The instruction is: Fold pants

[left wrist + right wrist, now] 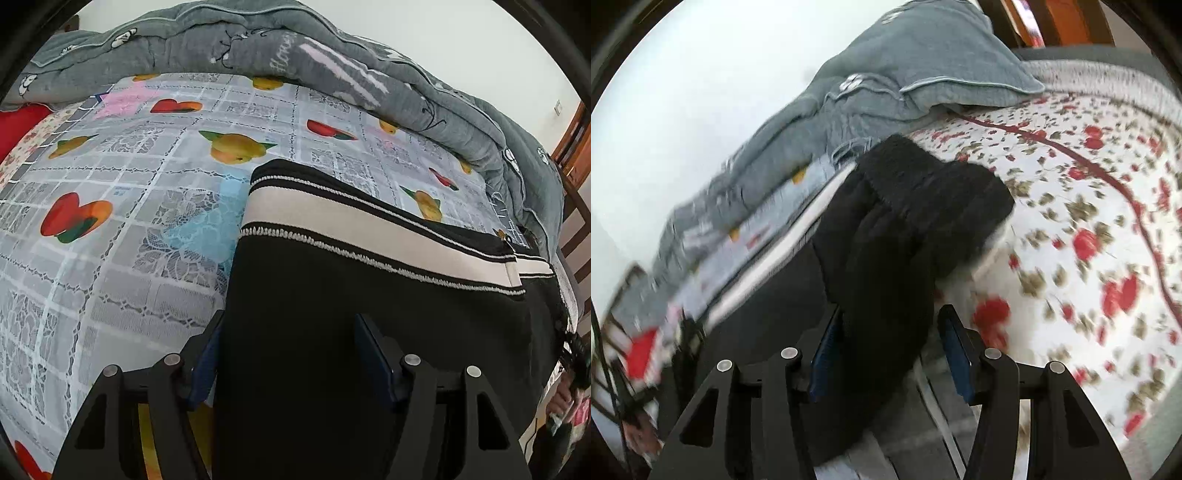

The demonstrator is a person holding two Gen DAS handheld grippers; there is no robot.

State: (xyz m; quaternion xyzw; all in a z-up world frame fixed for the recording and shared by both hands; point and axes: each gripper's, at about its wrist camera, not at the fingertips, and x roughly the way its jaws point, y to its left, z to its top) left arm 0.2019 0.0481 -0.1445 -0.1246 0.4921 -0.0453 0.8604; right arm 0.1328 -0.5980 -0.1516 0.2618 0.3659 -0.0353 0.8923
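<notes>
My left gripper (288, 354) spread, straddling black pants (369, 314) flat on fruit-print sheet (110, 221), likely to pin edge. My right gripper (890, 347) spread around bunched fleecy leg end (923, 192), pads apparently not pressing; probably mid-fold.

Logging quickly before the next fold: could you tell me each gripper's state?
Left gripper: open, over the pants.
Right gripper: open, cuff lying loose between.
</notes>
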